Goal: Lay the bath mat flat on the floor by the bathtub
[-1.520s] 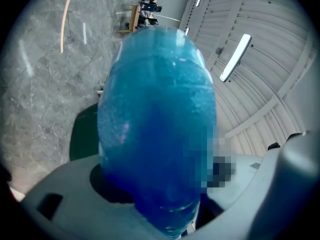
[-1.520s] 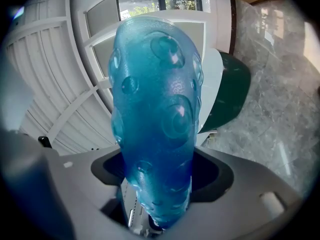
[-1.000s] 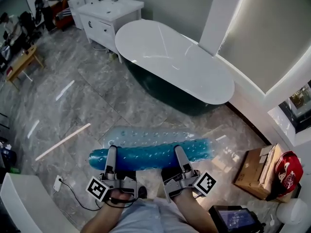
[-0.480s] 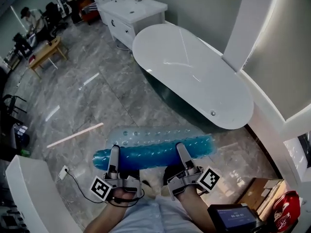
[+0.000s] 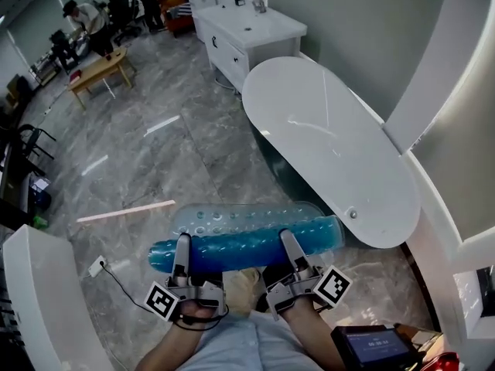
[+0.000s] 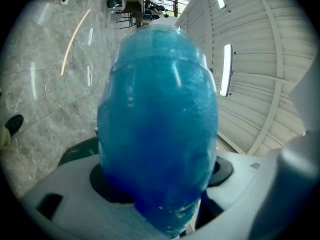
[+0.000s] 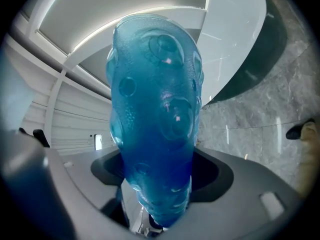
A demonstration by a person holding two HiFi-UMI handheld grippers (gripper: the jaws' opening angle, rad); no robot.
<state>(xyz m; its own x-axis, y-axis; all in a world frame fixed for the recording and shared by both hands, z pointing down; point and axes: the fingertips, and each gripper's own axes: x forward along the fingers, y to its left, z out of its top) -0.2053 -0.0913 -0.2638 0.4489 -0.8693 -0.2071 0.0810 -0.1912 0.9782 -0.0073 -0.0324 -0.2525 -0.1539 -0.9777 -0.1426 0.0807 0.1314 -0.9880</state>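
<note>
- While I held the rolled bath mat (image 5: 247,242) above the floor (image 5: 155,168) beside the bathtub (image 5: 325,141), both left gripper (image 5: 181,244) and right gripper (image 5: 287,240) pinched it.
- It seemed soft, light, floppy; spaced holds suited it.

Mat (image 5: 240,247): translucent blue w/ round bubble dots. Tub (image 5: 332,130): white top, dark green side. Floor (image 5: 178,161): grey marble, pale veins. Left gripper (image 5: 182,244) & right gripper (image 5: 288,242): grey, b&w square markers. Vanity (image 5: 247,33): white.
</note>
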